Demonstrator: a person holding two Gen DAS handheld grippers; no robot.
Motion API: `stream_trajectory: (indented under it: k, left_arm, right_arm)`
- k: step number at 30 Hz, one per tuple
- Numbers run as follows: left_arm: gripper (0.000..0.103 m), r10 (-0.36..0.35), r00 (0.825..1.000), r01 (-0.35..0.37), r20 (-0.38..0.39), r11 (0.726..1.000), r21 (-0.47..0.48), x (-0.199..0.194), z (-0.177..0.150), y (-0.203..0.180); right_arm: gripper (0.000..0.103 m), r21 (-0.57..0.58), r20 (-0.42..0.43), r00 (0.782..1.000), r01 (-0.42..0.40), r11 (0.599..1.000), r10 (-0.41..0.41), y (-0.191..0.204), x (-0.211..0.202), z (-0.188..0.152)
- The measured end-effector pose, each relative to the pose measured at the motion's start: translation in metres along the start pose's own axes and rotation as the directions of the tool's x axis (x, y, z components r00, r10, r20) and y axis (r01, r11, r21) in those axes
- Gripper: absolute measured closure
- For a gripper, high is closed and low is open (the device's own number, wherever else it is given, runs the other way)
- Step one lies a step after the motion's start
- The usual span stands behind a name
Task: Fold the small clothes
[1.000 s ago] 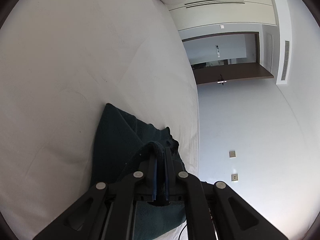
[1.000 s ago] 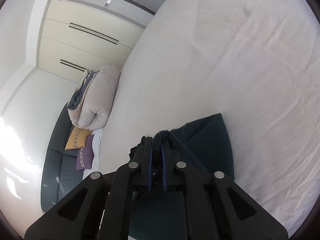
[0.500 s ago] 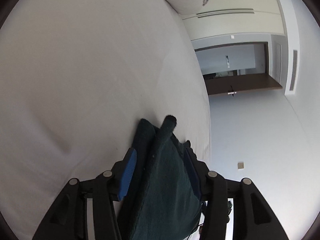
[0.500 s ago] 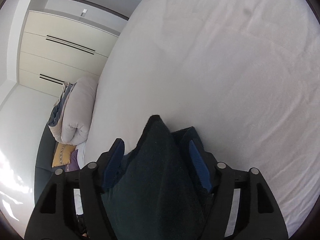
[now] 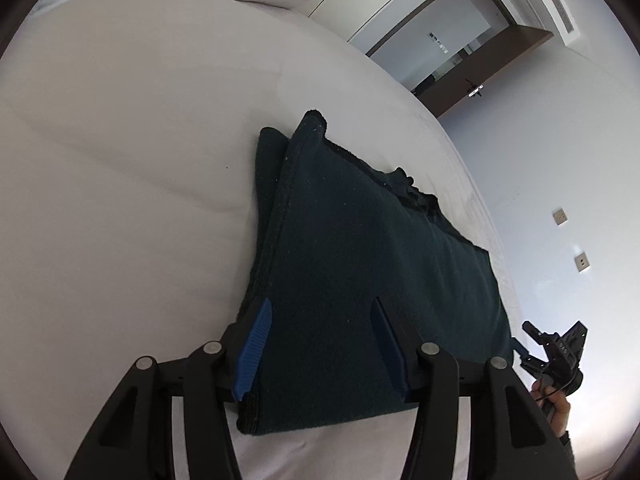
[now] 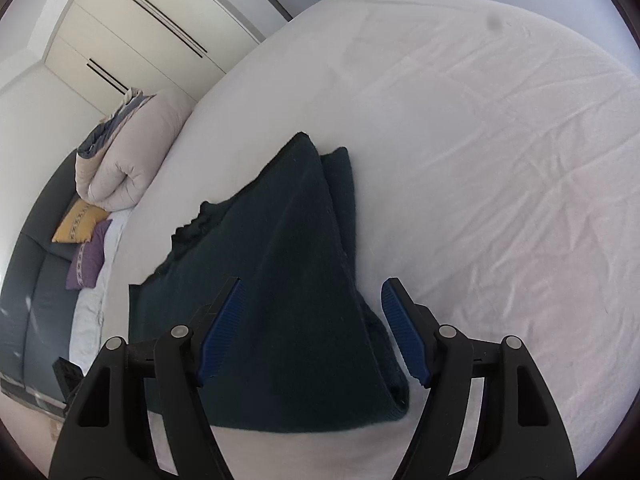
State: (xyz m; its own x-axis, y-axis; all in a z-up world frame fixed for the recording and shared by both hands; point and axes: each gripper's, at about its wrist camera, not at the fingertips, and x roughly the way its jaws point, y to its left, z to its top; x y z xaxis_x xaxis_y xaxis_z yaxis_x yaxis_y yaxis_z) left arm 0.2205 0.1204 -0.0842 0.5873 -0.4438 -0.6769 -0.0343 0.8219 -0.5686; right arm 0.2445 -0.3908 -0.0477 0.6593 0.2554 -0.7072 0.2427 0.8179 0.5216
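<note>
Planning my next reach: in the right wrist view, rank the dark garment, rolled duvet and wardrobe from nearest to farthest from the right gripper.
1. dark garment: under the open right gripper
2. rolled duvet: upper left, at the bed's edge
3. wardrobe: top left, behind the duvet

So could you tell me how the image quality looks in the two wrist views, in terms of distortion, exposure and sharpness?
Left wrist view: strong fisheye bowing of the bed, black vignette corners, dark garment underexposed but sharp. Right wrist view: same curvature, sheet wrinkles crisp, a dark smudge near the top that may sit on the lens, wardrobe evenly lit without glare.
</note>
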Motion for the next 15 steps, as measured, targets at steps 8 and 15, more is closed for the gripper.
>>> stream_trajectory:
  k: [8,15]
  left_arm:
    - [0.026,0.117,0.991,-0.127,0.068,0.978,0.165,-0.023,-0.005,-0.022]
    - [0.045,0.142,0.99,-0.139,0.0,0.97,0.2,0.004,0.005,-0.015]
  right_arm:
    - [0.033,-0.052,-0.005,1.0,0.01,0.999,-0.01,-0.029,-0.032,-0.039]
    - [0.033,-0.065,-0.007,0.999,-0.032,0.997,0.031,-0.032,-0.045,-0.039]
